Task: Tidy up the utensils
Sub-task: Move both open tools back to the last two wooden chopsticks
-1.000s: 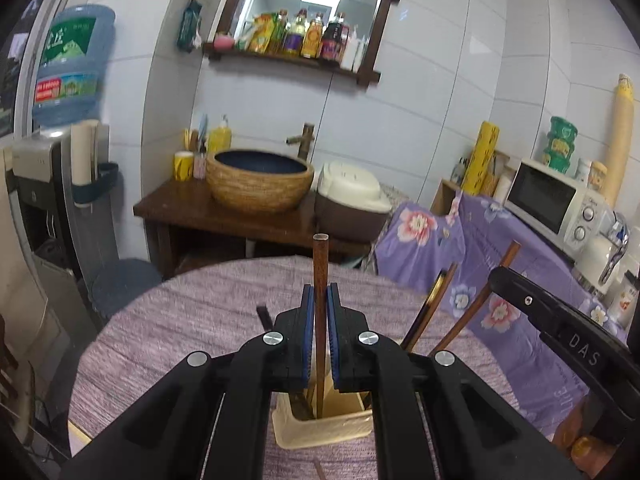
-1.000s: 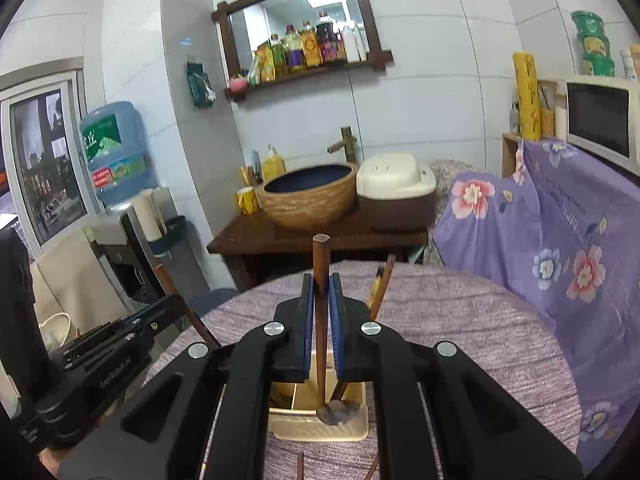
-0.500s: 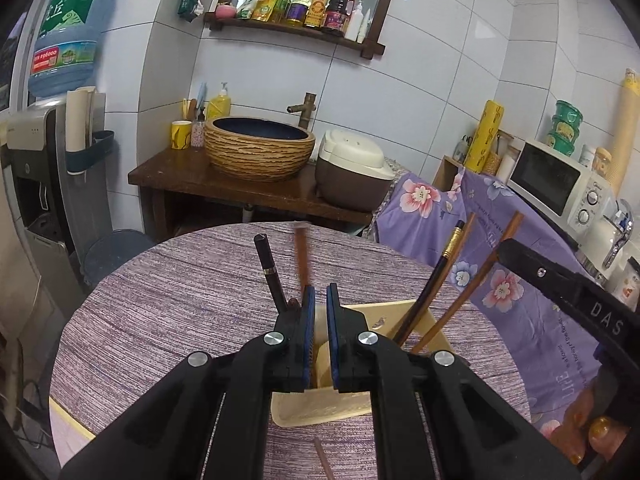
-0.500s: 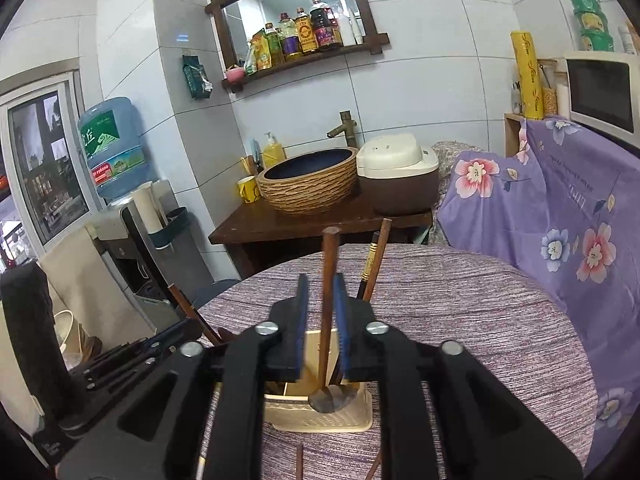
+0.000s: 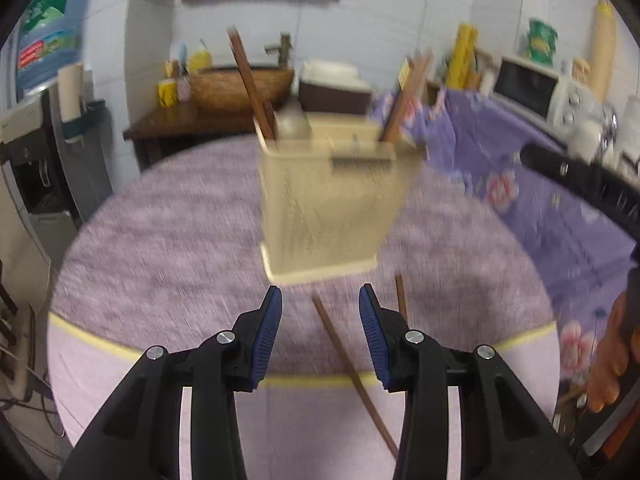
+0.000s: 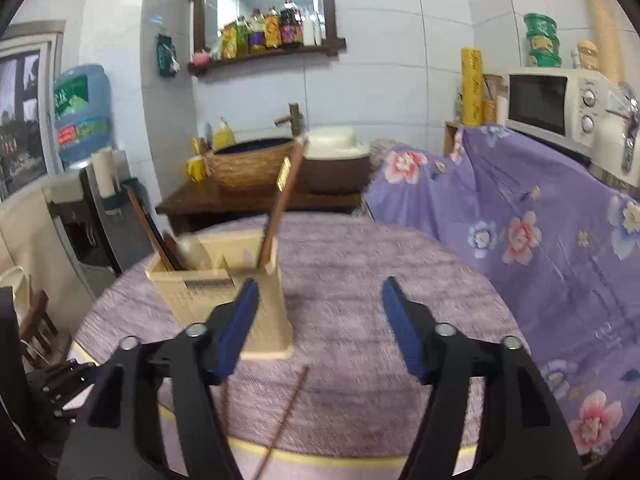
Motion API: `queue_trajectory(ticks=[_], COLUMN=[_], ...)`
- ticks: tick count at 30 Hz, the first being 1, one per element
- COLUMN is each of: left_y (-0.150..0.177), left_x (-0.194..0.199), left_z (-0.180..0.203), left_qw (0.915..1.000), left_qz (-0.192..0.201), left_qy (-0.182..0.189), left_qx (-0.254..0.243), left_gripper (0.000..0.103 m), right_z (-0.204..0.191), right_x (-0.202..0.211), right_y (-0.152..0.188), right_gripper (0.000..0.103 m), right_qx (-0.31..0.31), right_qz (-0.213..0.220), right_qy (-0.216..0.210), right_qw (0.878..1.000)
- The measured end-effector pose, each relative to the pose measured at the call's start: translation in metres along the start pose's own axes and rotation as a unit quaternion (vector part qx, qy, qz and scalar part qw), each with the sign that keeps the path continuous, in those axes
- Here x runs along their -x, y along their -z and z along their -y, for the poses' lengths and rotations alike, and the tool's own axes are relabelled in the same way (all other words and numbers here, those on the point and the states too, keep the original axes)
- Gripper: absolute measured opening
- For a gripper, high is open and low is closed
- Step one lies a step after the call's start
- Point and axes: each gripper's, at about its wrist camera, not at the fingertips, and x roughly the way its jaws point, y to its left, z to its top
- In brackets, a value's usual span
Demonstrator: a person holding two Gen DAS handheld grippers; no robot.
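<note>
A lived-in home kitchen: white wall tiles, a cream microwave, a dark wooden shelf of sauce bottles, a blue water-cooler jug, and a round table under purple cloth.

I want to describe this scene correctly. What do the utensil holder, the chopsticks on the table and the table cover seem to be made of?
The utensil holder looks like beige plastic, matte, with smooth moulded walls. The chopsticks seem to be dark brown wood, thin and straight, though the blur leaves lacquered plastic possible. The table cover appears to be woven purple fabric with a streaked, mottled texture.
</note>
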Motion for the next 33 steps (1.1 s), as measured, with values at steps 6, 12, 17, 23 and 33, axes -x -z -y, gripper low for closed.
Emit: queue_trajectory(ticks=[6, 12, 17, 23, 33], left_y=[0.041, 0.051, 0.061, 0.069, 0.072], left_x=[-0.04, -0.056, -0.057, -0.041, -0.026], left_z=[0.023, 0.035, 0.035, 0.004, -0.028], left_qw=[0.9972, 0.9945, 0.9919, 0.9917, 0.9943], left_qz=[-0.072, -0.092, -0.096, -0.103, -0.099], left_qy=[0.002, -0.026, -0.042, -0.044, -0.039], left_qx=[-0.02, -0.042, -0.071, -0.062, -0.012], left_gripper=[0.041, 0.041, 0.04, 0.037, 0.037], right_z=[0.019, 0.039, 0.038, 0.02, -0.048], right_x=[-0.003, -0.005, -0.005, -0.03, -0.061], right_y=[0.055, 0.082, 0.089, 0.1, 0.144], right_gripper=[0.069, 0.072, 0.079, 0.079, 0.079], right_qx=[-0.016, -0.052, -0.046, -0.012, 0.039], right_qz=[-0.053, -0.082, -0.088, -0.148, -0.244], right_qy=[0.025, 0.026, 0.034, 0.027, -0.014], right_qw=[0.998, 0.995, 0.995, 0.989, 0.969])
